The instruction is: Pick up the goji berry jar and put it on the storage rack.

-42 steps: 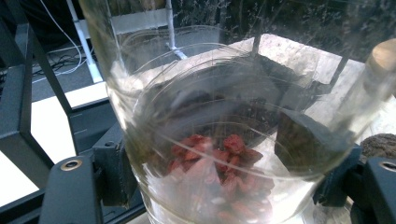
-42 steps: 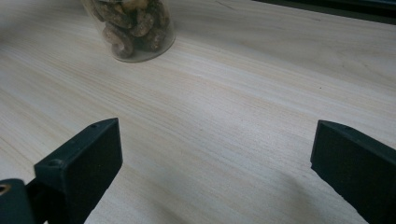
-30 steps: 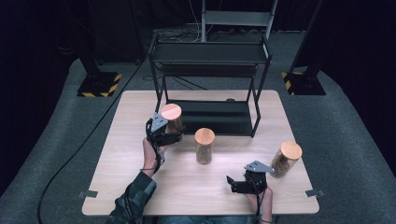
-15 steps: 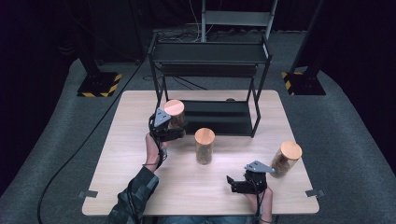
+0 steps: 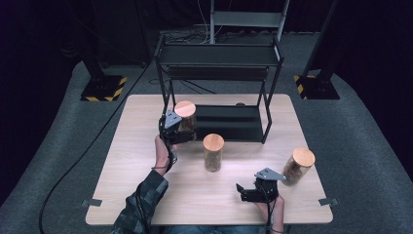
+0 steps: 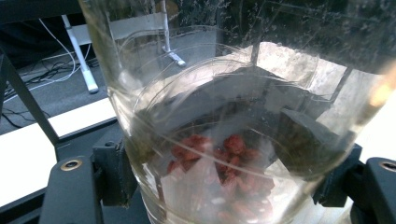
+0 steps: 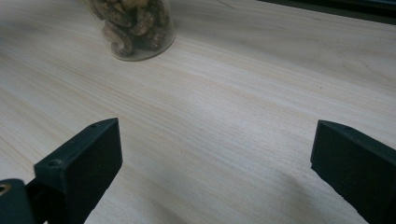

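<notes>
L gripper [image 5: 179, 127] clamped on jar w/ red bits [image 6: 219, 154], now carried fwd to the shelf rack's [image 5: 265, 124] lower-tier front-left corner, so placement looks imminent. R gripper [image 7: 215, 158] wide open, idle near tabletop's [image 5: 126, 195] front edge.

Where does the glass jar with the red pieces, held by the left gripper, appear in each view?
High view: jar with the red pieces left of centre, at the black shelf rack's lower shelf, clamped by the left gripper.
Left gripper view: jar centre, between the jaws.
Right gripper view: absent.
Shared landmark: the rack.
</notes>
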`<state>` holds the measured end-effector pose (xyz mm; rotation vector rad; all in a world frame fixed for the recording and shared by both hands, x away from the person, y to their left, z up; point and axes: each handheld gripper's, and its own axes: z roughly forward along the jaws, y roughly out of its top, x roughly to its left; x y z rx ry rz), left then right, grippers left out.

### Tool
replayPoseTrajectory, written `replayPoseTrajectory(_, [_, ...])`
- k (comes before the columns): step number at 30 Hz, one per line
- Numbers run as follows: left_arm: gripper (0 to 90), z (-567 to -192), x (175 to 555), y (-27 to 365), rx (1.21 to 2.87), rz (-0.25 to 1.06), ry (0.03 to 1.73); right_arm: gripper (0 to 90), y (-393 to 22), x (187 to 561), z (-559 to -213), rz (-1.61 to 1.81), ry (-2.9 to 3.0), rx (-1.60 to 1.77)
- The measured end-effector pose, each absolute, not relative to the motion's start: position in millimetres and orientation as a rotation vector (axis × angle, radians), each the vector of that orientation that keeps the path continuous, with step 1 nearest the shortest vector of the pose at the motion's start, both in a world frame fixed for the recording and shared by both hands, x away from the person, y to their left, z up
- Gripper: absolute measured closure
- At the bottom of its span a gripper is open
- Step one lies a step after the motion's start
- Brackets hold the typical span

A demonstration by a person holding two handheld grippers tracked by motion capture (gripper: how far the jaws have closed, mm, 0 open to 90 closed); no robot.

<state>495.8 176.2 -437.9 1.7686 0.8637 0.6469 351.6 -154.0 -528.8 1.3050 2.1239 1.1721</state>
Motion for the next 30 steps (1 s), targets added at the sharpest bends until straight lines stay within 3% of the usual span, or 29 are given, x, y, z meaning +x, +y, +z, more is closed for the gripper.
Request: replayPoseTrajectory(30, [25.0,-438.2,519.1,165.1,1.789,0.653,0.864,1.3,-153.6,351.9,-528.8,1.165,2.129,1.309])
